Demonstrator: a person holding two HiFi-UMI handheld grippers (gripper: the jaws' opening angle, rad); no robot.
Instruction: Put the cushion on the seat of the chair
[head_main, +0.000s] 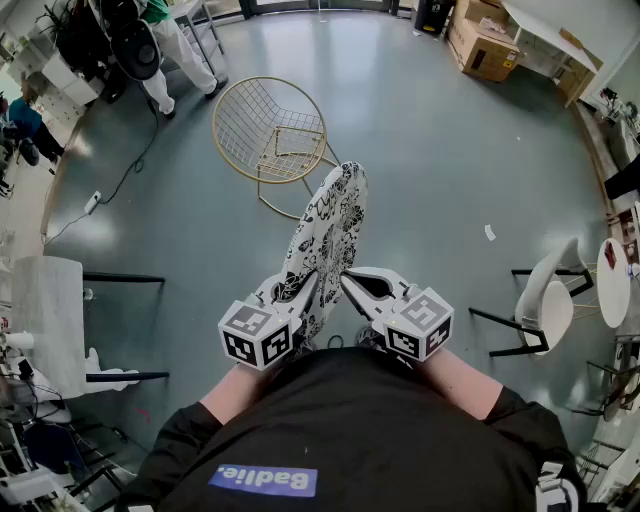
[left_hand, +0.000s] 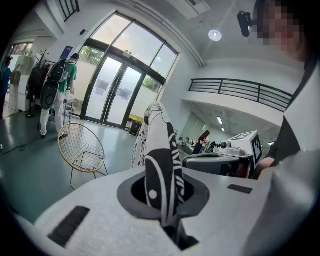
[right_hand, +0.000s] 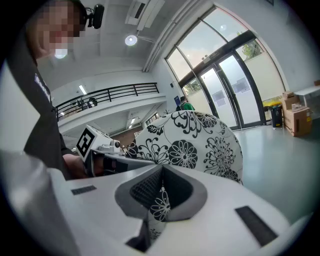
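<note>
I hold a round white cushion (head_main: 330, 235) with a black flower print upright on its edge, in front of my body. My left gripper (head_main: 293, 292) is shut on its lower left rim, and my right gripper (head_main: 350, 284) is shut on its lower right rim. In the left gripper view the cushion (left_hand: 159, 150) stands edge-on between the closed jaws of the left gripper (left_hand: 162, 200). In the right gripper view its printed face (right_hand: 192, 145) fills the middle and the right gripper (right_hand: 160, 202) pinches its hem. The gold wire chair (head_main: 270, 130) stands on the floor beyond the cushion, and its seat (left_hand: 82, 147) holds nothing.
A person (head_main: 165, 50) with a backpack stands at the back left, beyond the chair. Cardboard boxes (head_main: 487, 45) sit at the back right. A white chair (head_main: 548, 300) stands at the right and white furniture (head_main: 50, 310) at the left. A cable (head_main: 120, 180) runs over the grey floor.
</note>
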